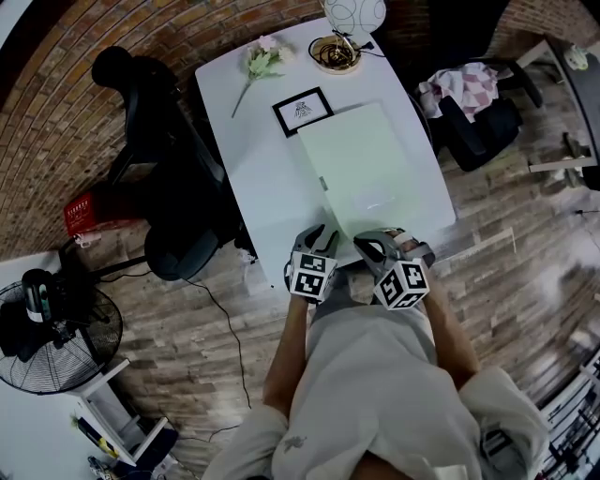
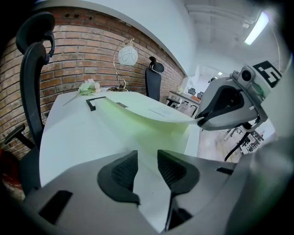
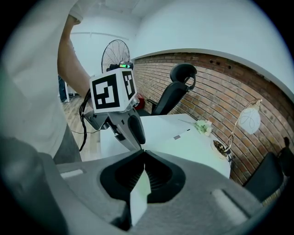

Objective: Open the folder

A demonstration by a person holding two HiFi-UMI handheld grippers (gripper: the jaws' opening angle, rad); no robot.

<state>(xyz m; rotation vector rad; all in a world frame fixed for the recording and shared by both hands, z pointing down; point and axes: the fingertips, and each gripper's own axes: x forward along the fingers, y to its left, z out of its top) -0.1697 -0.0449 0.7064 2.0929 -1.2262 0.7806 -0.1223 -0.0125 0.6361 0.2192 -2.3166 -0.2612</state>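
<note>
1. The pale green folder (image 1: 370, 169) lies flat on the white surface (image 1: 253, 159). Its near edge is close to the surface's edge in front of the person.
2. In the left gripper view the folder's cover (image 2: 151, 112) is raised off the sheet beneath it at the near corner and curves upward. The far part is still low.
3. The right hand-held gripper (image 3: 144, 176) is clamped on the cover's near edge. Its pads are together, and a thin pale strip of the cover stands pinched between them.
4. In the head view the right hand-held gripper (image 1: 375, 246) sits at the folder's near edge and points down at a slant.
5. The left hand-held gripper (image 2: 147, 167) has its jaws apart, with a clear gap between the ribbed pads, which press on nothing. Only pale sheet or surface shows through the gap.
6. It hovers at the folder's near left corner, just beside the right one (image 1: 319, 239).
7. A black picture frame (image 1: 303, 111) lies just beside the folder's far left corner.
8. Further back on the surface are a flower (image 1: 262, 61) and a lamp (image 1: 342, 28) with a round white shade.
9. A black office chair (image 1: 155, 141) stands at the left of the surface, against a brick floor.
10. A fan (image 1: 56, 337) stands well apart at the lower left.
</note>
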